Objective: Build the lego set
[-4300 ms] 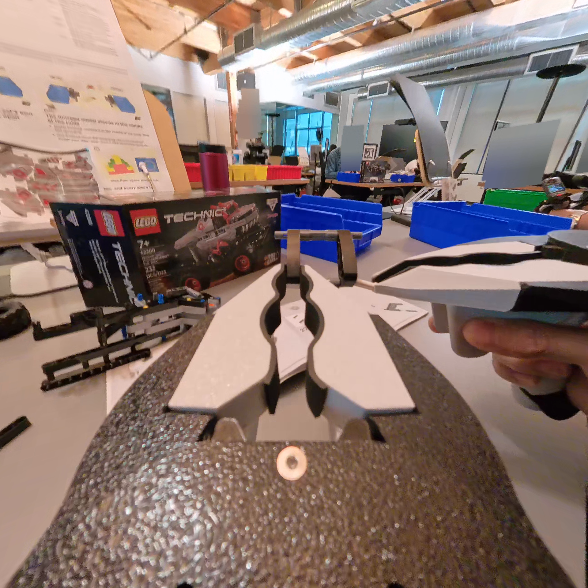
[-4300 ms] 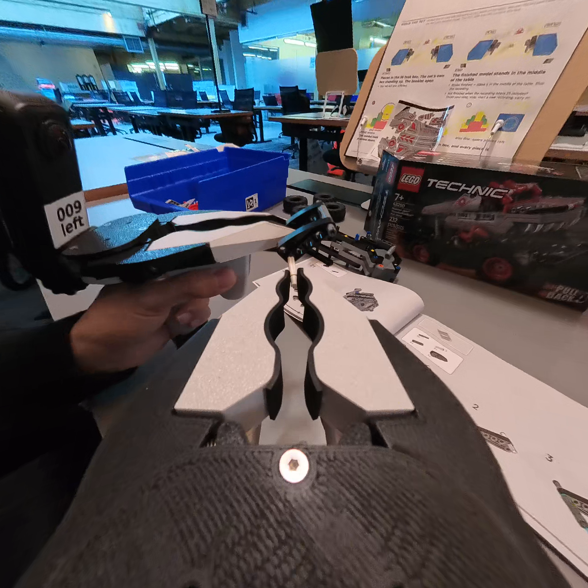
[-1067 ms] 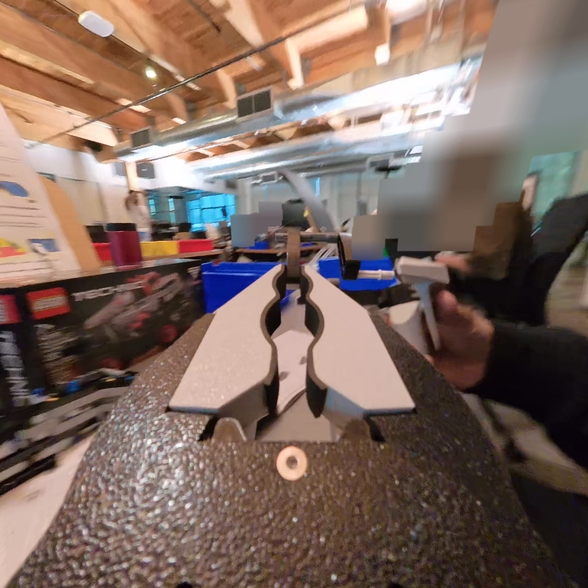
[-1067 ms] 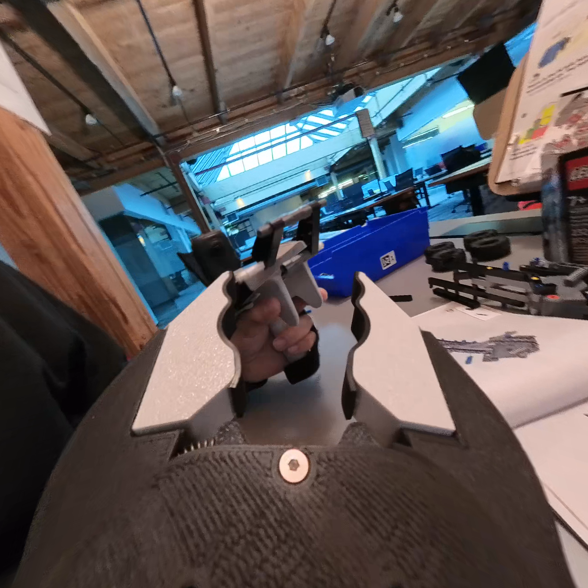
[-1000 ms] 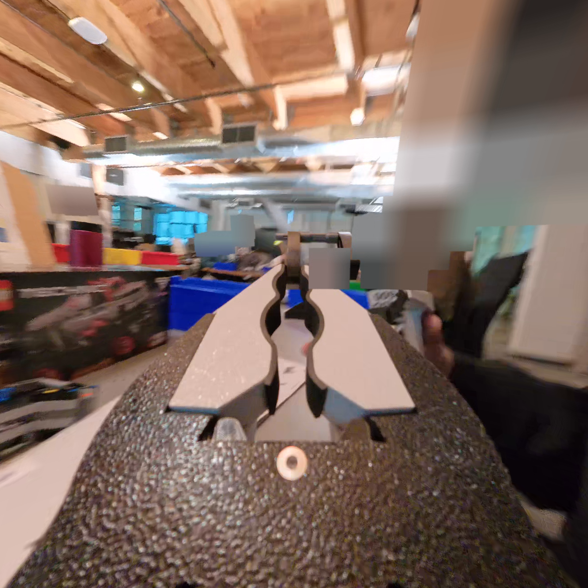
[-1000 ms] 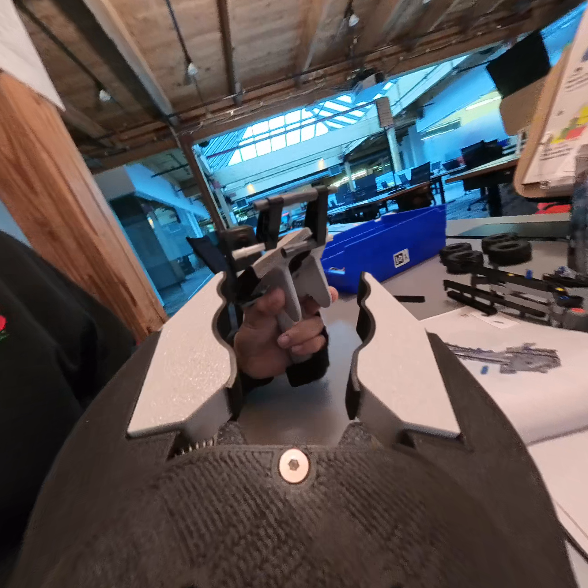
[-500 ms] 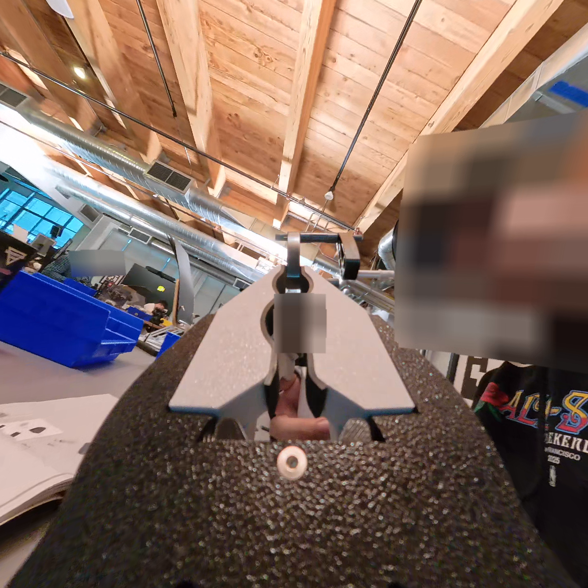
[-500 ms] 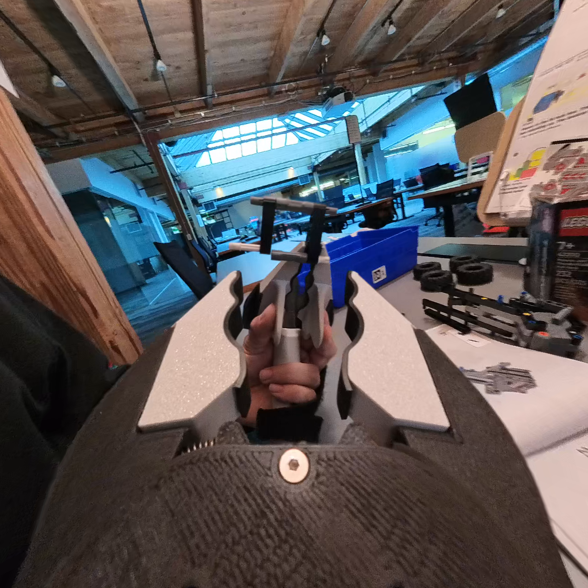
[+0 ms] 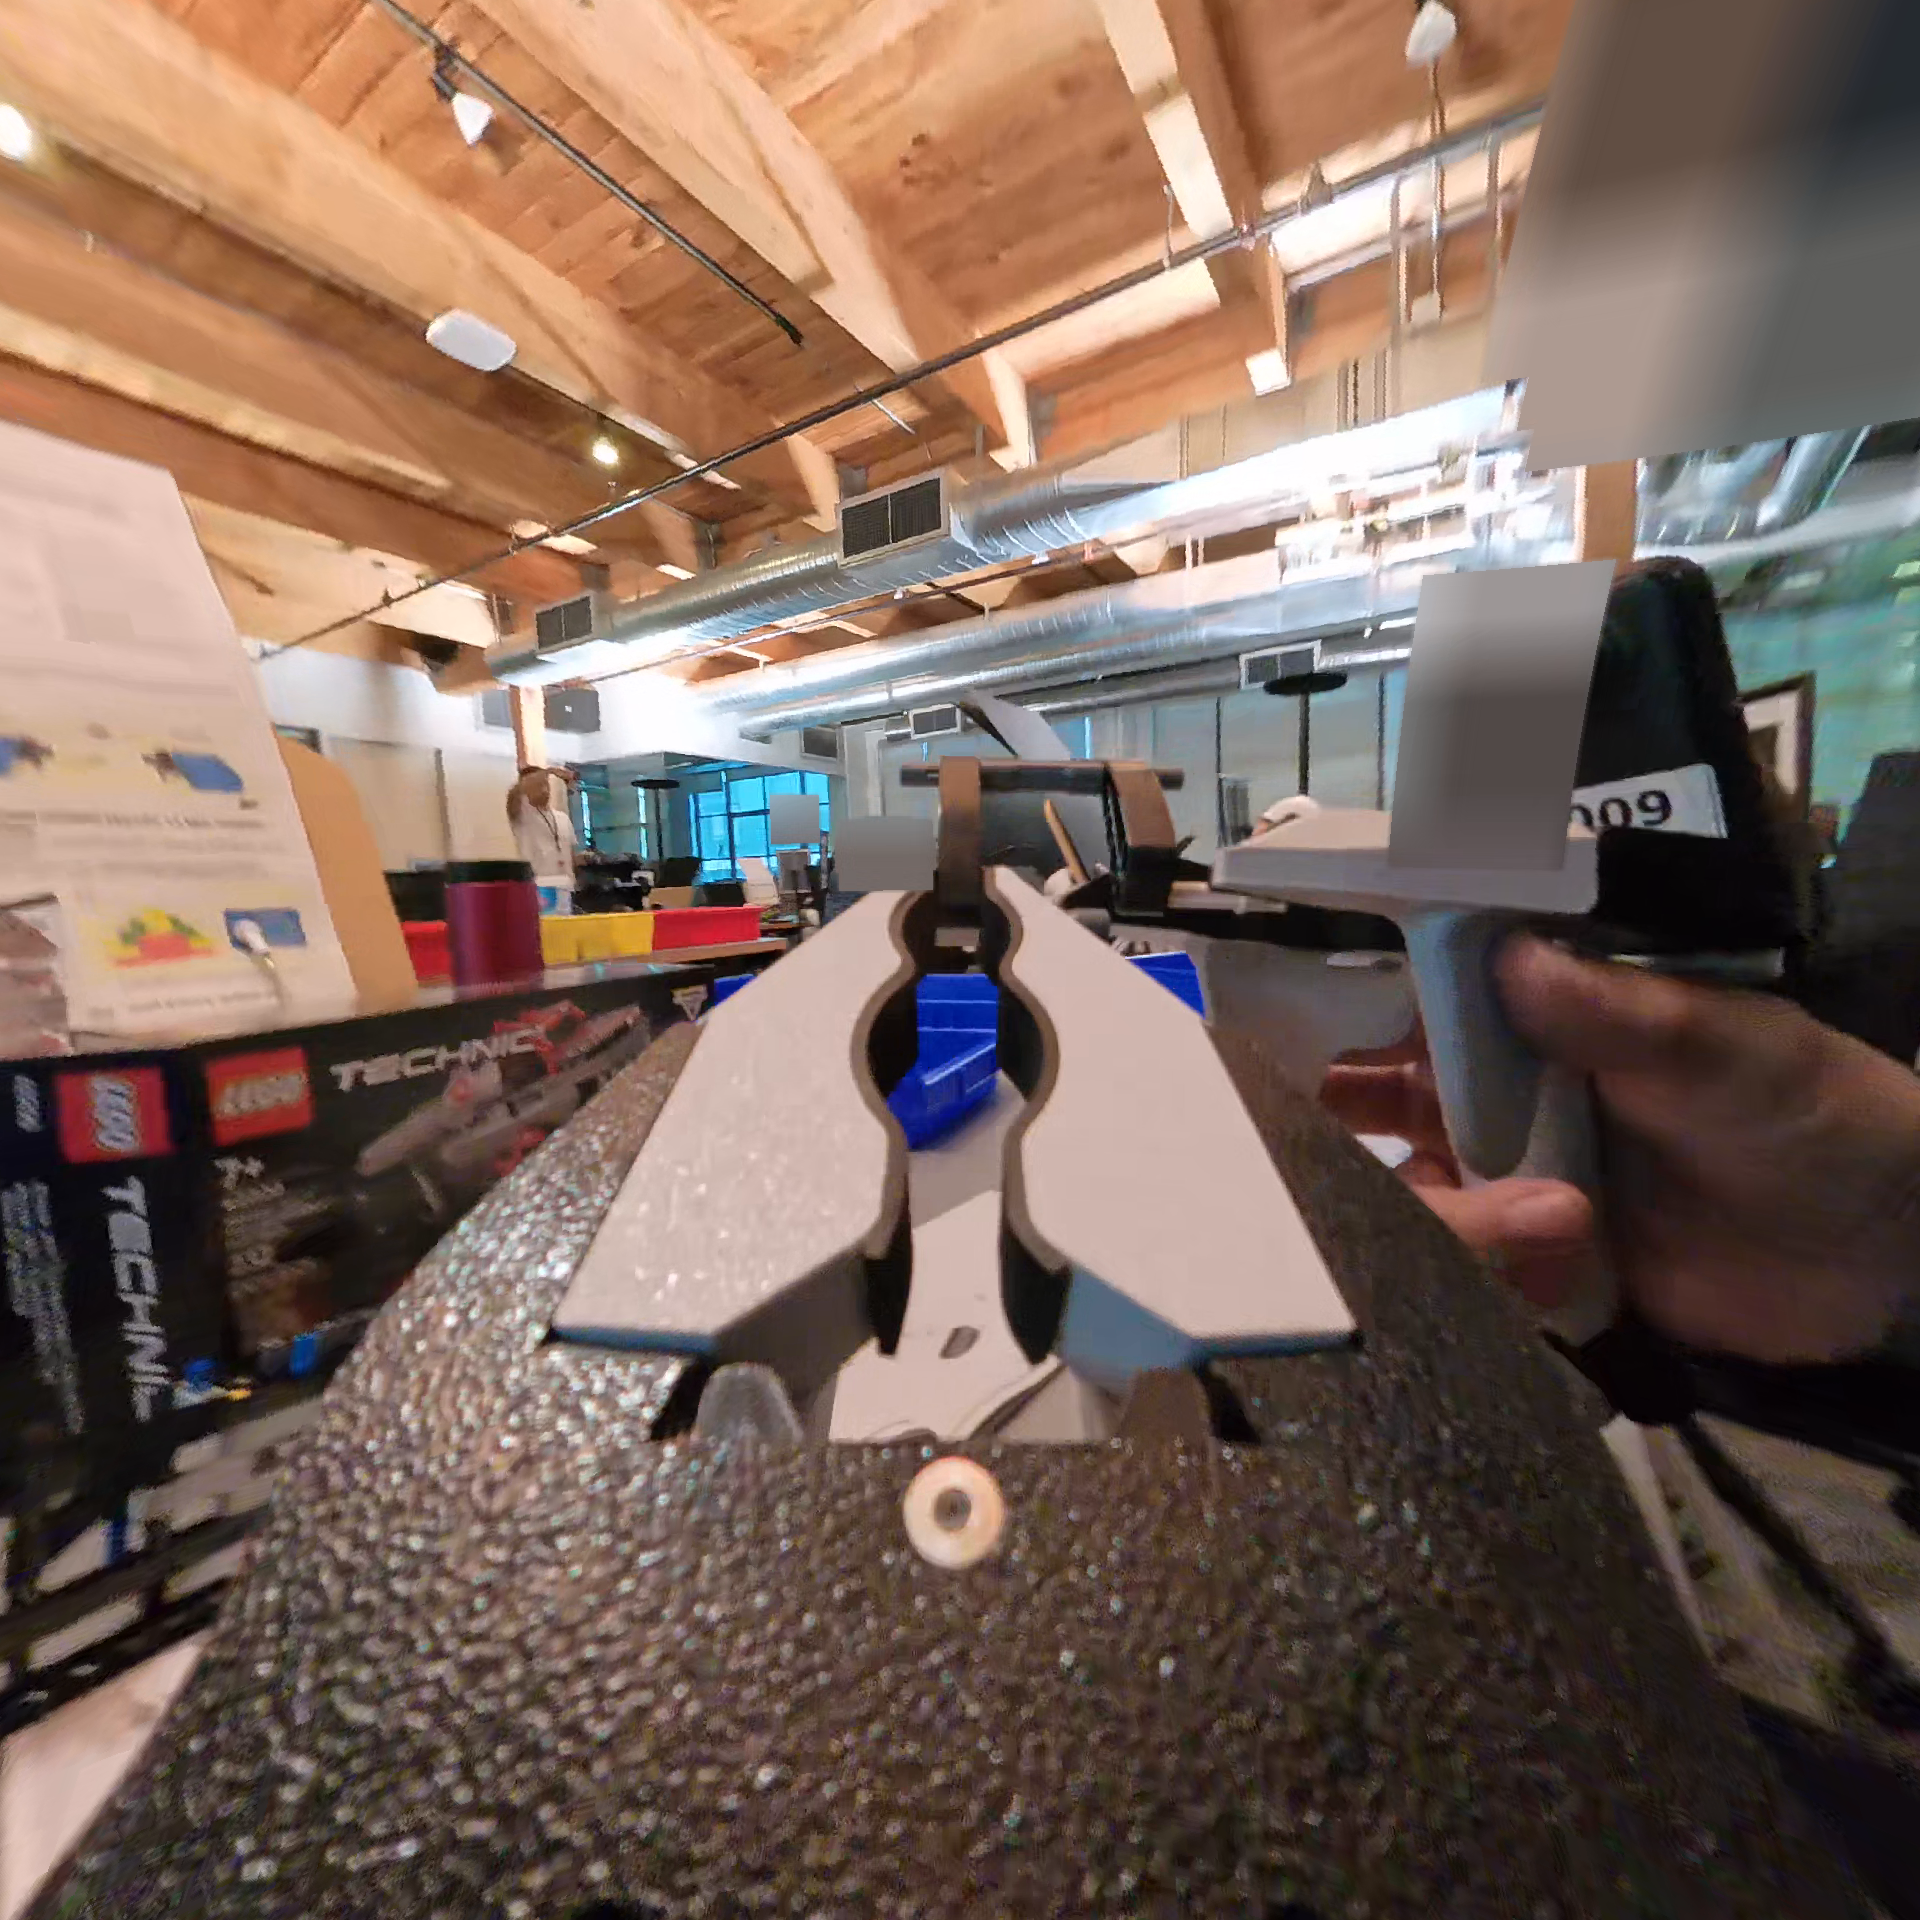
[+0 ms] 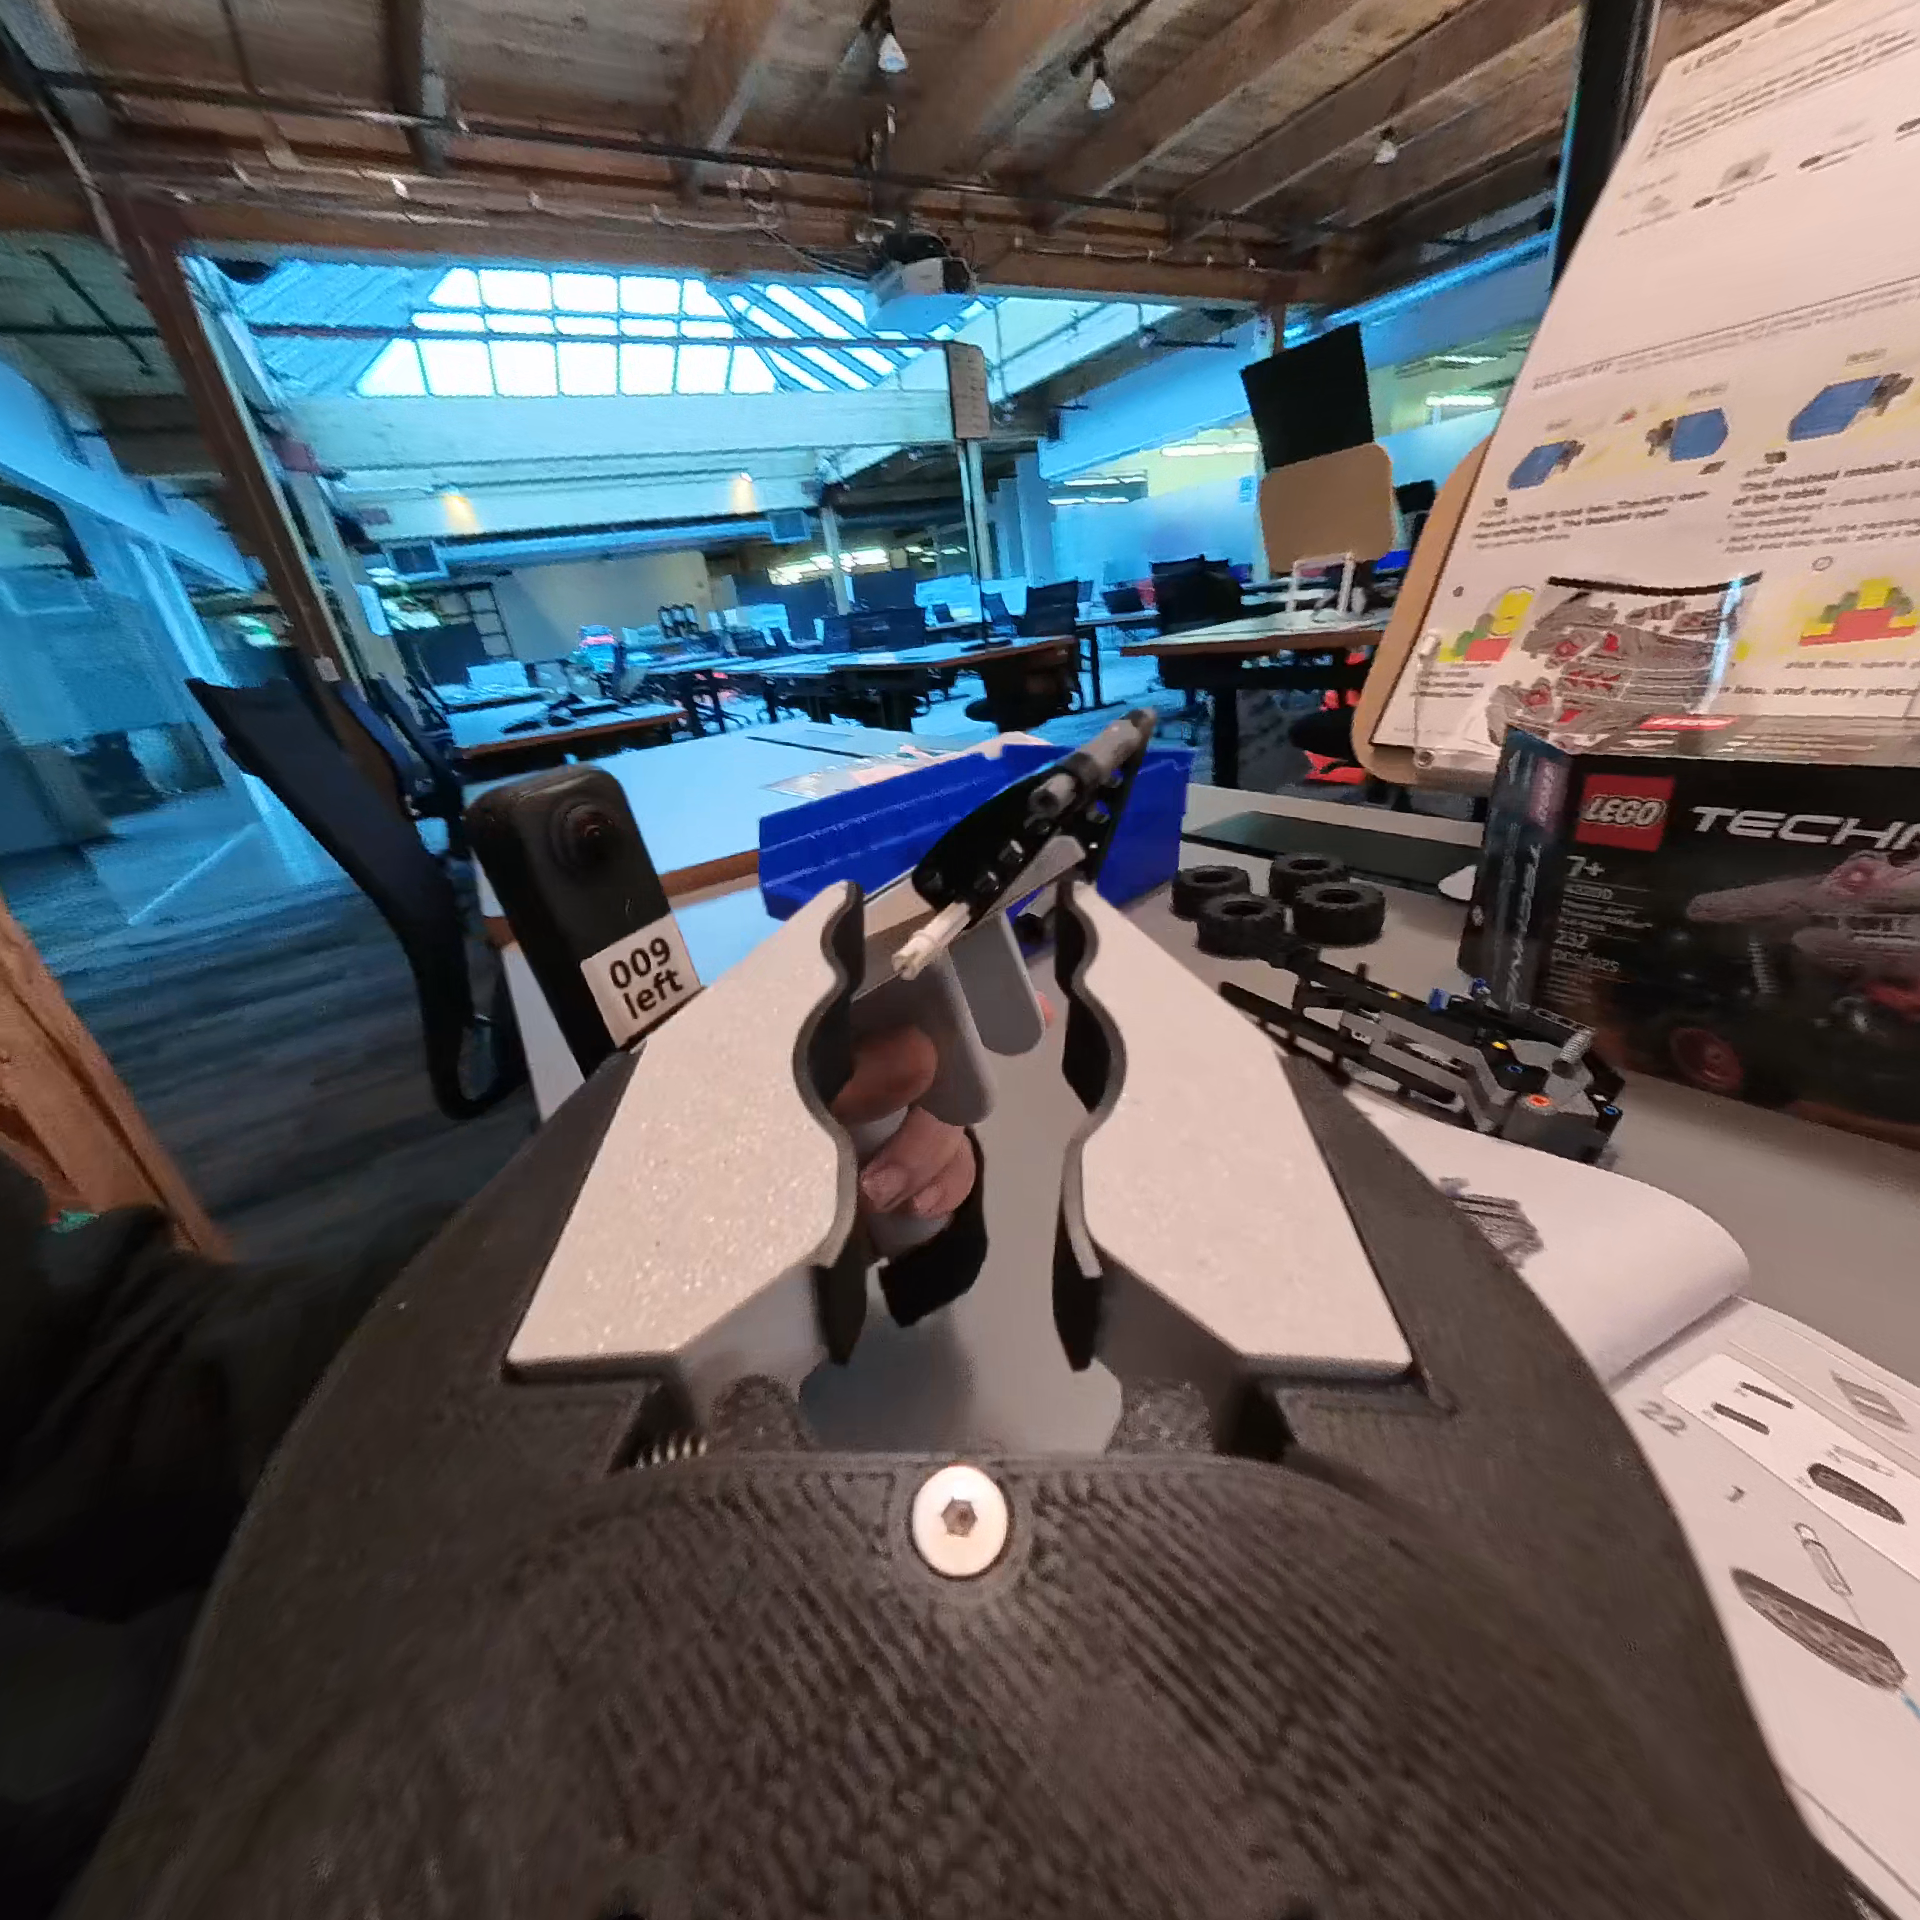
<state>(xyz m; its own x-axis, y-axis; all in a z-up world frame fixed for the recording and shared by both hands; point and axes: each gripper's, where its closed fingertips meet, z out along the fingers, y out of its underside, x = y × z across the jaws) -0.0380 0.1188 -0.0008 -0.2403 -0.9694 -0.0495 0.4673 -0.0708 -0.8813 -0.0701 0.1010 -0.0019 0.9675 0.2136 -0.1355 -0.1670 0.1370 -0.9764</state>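
My left gripper (image 9: 958, 914) is shut on a black lego sub-assembly (image 9: 1039, 821): two black beams joined by a grey axle across the top, held up in the air. In the right wrist view the same piece (image 10: 997, 857) shows a pale axle (image 10: 935, 940) sticking out toward my right gripper (image 10: 961, 925), which is open and empty just short of it. The left gripper (image 10: 1023, 868) points up and to the right there. The right gripper (image 9: 1242, 883) shows side-on at the right of the left wrist view, held by a hand. The black chassis (image 10: 1455, 1049) lies on the table.
The set's box (image 10: 1714, 935) stands behind the chassis and also shows in the left wrist view (image 9: 312, 1174). Several black tyres (image 10: 1288, 904) lie near a blue bin (image 10: 935, 831). The open instruction booklet (image 10: 1579, 1247) lies at the right. A sheet board (image 10: 1714, 416) leans behind the box.
The right gripper, shut on the pale axle 4.3 s ago, has let go and opened. The left gripper has swung down from facing the ceiling, still holding the piece, now tilted.
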